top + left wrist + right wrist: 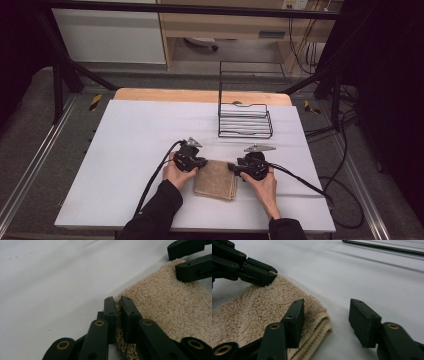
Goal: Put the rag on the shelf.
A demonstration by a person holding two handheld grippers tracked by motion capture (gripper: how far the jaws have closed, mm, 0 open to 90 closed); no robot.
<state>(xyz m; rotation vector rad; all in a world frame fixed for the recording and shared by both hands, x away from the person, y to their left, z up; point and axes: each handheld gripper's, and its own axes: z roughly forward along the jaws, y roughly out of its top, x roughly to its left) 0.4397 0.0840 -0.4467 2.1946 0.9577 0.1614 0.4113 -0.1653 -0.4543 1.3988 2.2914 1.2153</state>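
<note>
Folded beige towel [216,179] flat on white worktop [125,150], near front edge, about mid-width. Left gripper [118,305] jaws nearly together, pinching towel's corner fold. Right gripper [325,315] jaws apart, straddling opposite corner, pads not pressing. Wire rack [245,120] well behind, toward back right corner.

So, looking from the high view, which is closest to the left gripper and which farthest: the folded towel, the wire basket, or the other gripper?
1. Folded towel: pinched at its near-left corner by the left gripper.
2. Right gripper: across the towel, at its right edge.
3. Wire basket: farther back on the table, to the right.
</note>
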